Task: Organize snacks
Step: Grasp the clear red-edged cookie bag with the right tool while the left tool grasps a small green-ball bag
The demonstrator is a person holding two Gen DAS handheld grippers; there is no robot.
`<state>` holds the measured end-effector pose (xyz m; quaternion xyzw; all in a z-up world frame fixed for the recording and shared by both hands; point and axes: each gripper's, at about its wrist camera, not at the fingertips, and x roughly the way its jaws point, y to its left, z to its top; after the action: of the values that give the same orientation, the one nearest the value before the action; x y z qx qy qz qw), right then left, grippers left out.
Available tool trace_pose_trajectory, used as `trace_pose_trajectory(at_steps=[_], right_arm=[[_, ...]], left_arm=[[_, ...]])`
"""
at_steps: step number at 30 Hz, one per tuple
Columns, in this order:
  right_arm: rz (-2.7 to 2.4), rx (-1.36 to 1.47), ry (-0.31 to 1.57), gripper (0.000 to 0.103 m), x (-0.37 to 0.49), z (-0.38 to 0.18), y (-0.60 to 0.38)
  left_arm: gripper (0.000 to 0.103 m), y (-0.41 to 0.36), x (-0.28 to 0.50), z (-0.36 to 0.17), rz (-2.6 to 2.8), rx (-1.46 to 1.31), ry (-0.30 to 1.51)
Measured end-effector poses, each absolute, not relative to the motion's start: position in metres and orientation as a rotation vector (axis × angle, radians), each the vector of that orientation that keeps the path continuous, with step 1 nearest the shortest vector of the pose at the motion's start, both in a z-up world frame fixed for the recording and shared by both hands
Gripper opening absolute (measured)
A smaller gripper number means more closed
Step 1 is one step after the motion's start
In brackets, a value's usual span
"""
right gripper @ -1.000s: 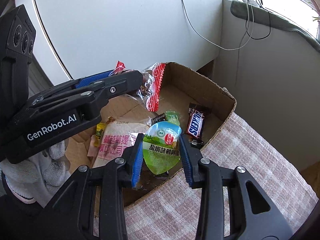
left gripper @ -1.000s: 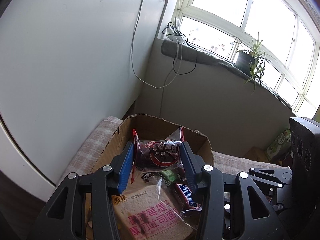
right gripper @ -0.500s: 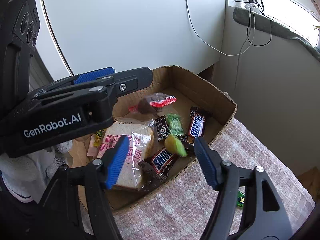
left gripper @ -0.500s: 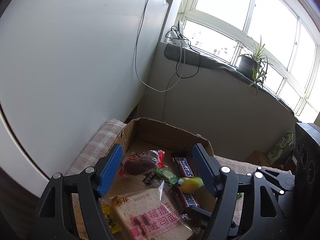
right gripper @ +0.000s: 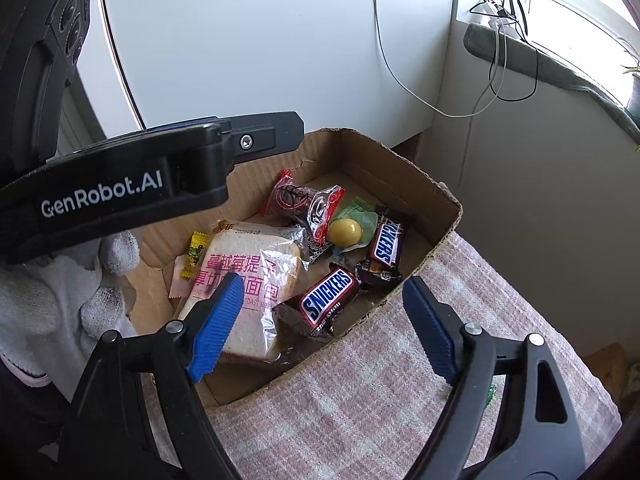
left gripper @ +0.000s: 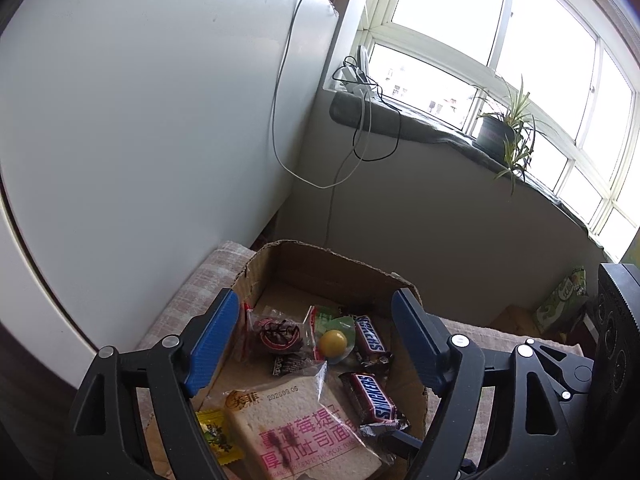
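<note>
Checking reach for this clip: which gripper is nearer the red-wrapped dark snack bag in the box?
Left. The left gripper hovers open over the red-wrapped bag; the right gripper, also open, hangs at the cardboard box near edge, farther away.

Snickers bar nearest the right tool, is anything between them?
Nothing visible. The Snickers bar lies uncovered in the cardboard box, beside the bread pack. The right tool hangs open above it; only the box's near wall sits below the tool.

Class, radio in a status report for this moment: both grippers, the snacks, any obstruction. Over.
Left gripper open, empty; right gripper open, empty. Red-sealed snack bag, green egg pack, Snickers bars all lying in cardboard box. Nothing in the way.
</note>
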<state>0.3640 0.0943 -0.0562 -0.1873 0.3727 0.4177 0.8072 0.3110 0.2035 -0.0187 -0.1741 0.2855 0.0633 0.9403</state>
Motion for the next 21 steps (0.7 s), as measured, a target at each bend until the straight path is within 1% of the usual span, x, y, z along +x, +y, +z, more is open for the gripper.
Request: trace_pose_trajectory(at_steps=[6,12,21], right_arm=[[0.858,-0.413,0.781,0.084,0.364,-0.045,0.062],[0.779,-0.389,0.764,0.084,0.363,-0.029,0.005],[0.641,-0.282,0.805,0.084,0.378,-0.028,-0.087]], left_arm=[[0.079,0.192,0.306,-0.011,0.091,-0.339,0.568],[0.079,0.168,0.304,-0.006,0.029,-0.311,0.558],[0.079,0.103,0.304,-0.007,-0.124,-0.210,0.584]])
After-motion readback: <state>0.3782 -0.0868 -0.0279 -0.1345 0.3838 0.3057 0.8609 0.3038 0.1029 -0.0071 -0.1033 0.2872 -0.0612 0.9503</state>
